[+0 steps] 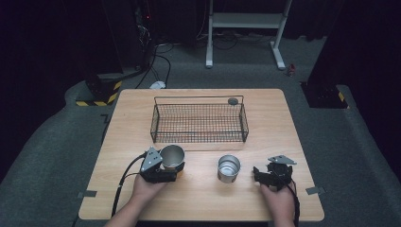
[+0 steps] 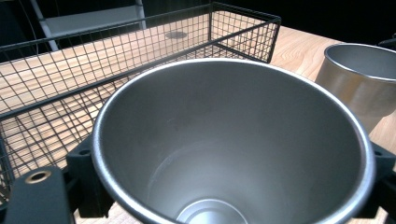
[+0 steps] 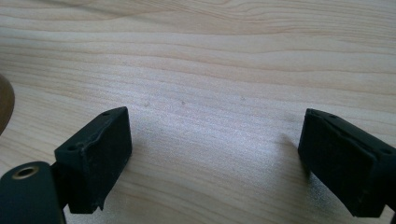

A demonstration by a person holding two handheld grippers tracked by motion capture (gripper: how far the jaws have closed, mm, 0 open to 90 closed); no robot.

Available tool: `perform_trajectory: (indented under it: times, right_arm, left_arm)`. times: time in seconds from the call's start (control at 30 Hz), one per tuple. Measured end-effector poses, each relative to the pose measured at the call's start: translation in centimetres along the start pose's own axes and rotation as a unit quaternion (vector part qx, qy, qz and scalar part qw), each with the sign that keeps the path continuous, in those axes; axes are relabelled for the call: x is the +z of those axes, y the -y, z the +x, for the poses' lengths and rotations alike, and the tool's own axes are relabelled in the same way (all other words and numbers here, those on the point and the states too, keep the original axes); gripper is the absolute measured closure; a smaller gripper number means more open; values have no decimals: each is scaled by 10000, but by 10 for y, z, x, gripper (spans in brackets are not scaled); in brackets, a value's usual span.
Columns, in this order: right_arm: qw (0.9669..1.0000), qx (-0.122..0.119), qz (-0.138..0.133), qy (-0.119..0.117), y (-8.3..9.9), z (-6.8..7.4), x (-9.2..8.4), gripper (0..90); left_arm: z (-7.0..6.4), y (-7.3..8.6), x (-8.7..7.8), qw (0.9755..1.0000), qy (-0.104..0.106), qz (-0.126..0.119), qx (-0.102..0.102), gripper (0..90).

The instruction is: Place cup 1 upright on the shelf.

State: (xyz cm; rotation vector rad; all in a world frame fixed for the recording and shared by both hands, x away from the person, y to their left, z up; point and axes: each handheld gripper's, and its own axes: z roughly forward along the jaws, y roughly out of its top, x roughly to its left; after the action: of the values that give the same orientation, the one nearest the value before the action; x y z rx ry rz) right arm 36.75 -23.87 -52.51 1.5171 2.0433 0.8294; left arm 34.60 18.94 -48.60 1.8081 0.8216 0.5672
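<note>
A steel cup (image 1: 172,156) stands upright on the wooden table (image 1: 198,198), just in front of the wire basket (image 1: 198,122). My left gripper (image 1: 171,171) is shut on it; in the left gripper view the cup's open mouth (image 2: 233,140) sits between the two black jaws, which press on its sides. A second steel cup (image 1: 229,168) (image 2: 359,79) stands free to the right. My right gripper (image 1: 257,176) rests right of that cup, open wide, with bare wood between its jaws (image 3: 215,158). A sliver of the second cup (image 3: 4,107) shows at the left edge.
The black wire basket (image 2: 93,84) has nothing in it and spans the table's middle back. A small grey disc (image 1: 232,100) (image 2: 176,34) lies by its far right corner. Bare wood stretches along the front edge between the person's hands.
</note>
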Motion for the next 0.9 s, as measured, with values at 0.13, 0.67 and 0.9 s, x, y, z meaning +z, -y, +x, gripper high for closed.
perform_trajectory:
  times: [0.13, 0.67, 0.9]
  right_arm:
    - [10000, 0, -4, 2, 0, 0, 0, 97]
    - [10000, 0, 0, -2, 0, 0, 0, 97]
    - [10000, 1, -5, 1, 0, 0, 0, 97]
  left_arm:
    - [3, -1, -4, 10000, -17, -38, -56, 137]
    - [18, -2, -22, 9997, -157, -113, -118, 137]
    - [28, -3, -33, 9991, -293, -185, -234, 138]
